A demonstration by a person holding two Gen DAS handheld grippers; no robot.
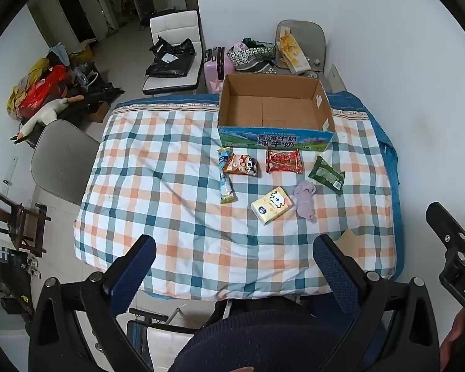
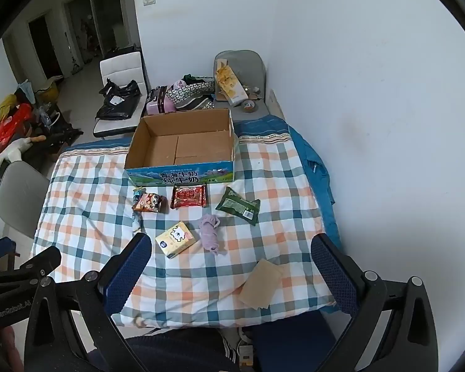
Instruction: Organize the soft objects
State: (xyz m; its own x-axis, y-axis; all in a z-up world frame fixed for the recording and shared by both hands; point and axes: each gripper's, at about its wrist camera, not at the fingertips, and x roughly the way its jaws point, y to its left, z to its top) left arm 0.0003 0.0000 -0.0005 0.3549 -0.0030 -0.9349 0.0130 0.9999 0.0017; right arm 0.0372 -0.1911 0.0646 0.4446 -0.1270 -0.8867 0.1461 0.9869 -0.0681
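Observation:
An empty cardboard box (image 1: 276, 108) (image 2: 183, 145) stands at the far side of the checked cloth. In front of it lie a blue tube packet (image 1: 227, 176), a panda snack packet (image 1: 242, 165) (image 2: 149, 202), a red packet (image 1: 284, 161) (image 2: 189, 196), a green packet (image 1: 326, 175) (image 2: 238, 207), a yellow tissue pack (image 1: 272, 205) (image 2: 176, 238) and a lilac cloth (image 1: 305, 200) (image 2: 210, 232). My left gripper (image 1: 232, 266) is open and empty above the near table edge. My right gripper (image 2: 229, 263) is open and empty, nearer the tissue pack.
A tan paper piece (image 2: 260, 283) lies near the front right edge. Grey chairs (image 1: 62, 158) stand left and behind. A wall runs along the right. Bags, a pink suitcase (image 1: 215, 68) and clutter sit beyond the table.

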